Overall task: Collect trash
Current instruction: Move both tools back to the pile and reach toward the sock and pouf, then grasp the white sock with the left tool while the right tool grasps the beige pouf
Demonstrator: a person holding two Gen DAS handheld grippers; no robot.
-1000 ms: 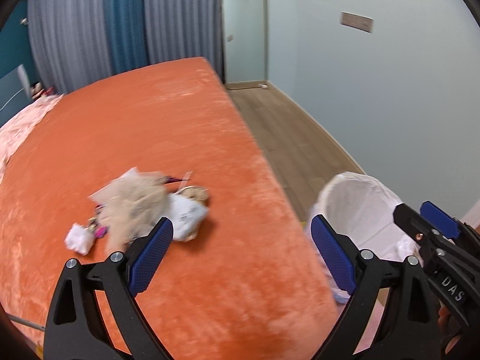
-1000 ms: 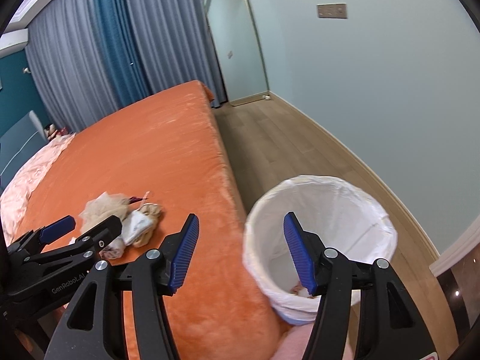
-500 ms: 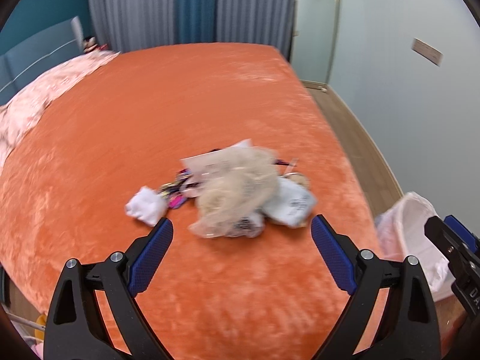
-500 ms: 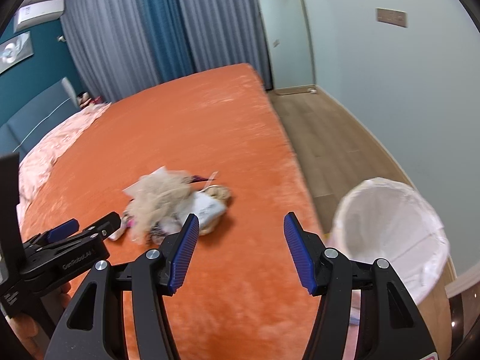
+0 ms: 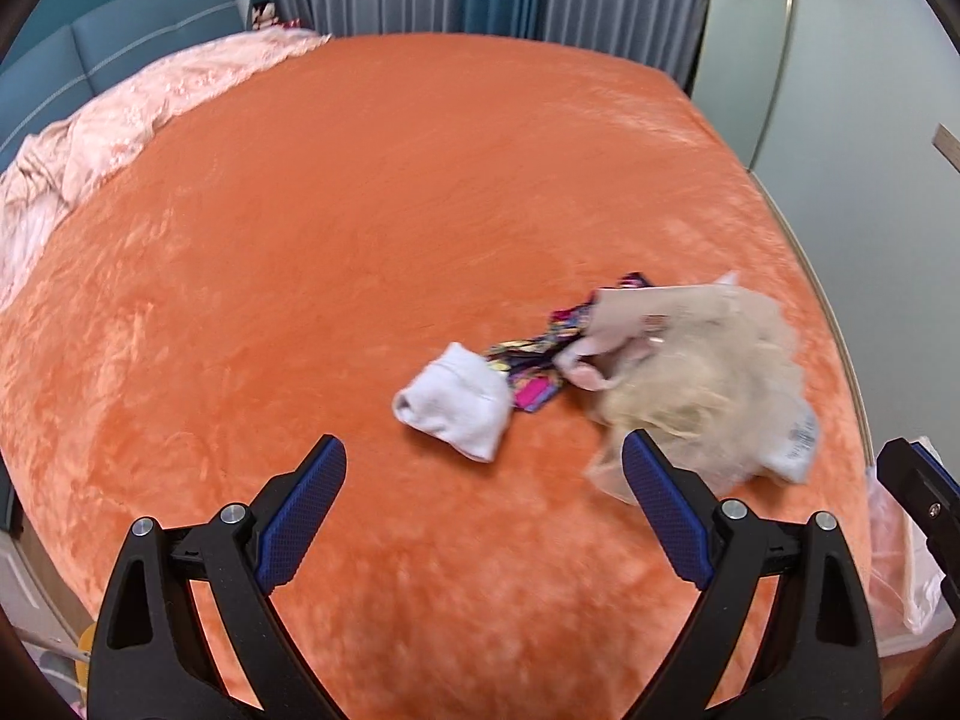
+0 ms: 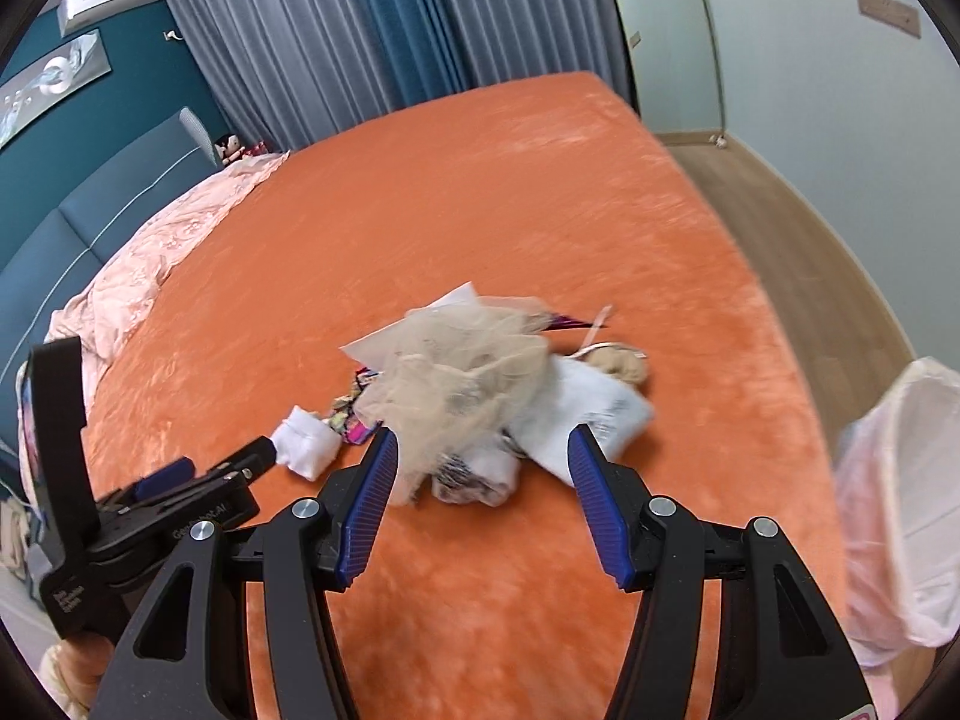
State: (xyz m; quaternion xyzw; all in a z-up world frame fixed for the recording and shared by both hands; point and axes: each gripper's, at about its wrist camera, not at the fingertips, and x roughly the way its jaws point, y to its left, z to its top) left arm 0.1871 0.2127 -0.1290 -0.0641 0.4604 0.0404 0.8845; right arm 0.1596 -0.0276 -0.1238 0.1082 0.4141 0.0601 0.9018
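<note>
A heap of trash lies on the orange bed: a beige mesh wad, a white crumpled tissue, colourful wrappers, a white plastic packet and a white sheet of paper. My left gripper is open just short of the tissue, with nothing between its fingers. My right gripper is open too, hovering in front of the mesh wad and packet. The left gripper shows at the lower left of the right wrist view.
A bin lined with a white bag stands off the bed's right side. A pink quilt lies bunched at the far left by a blue headboard. Curtains, a mirror and wooden floor lie beyond.
Both grippers swung left from the bin toward the trash heap and sank closer to the bed. The heap now sits just ahead of both; jaws stayed open.
</note>
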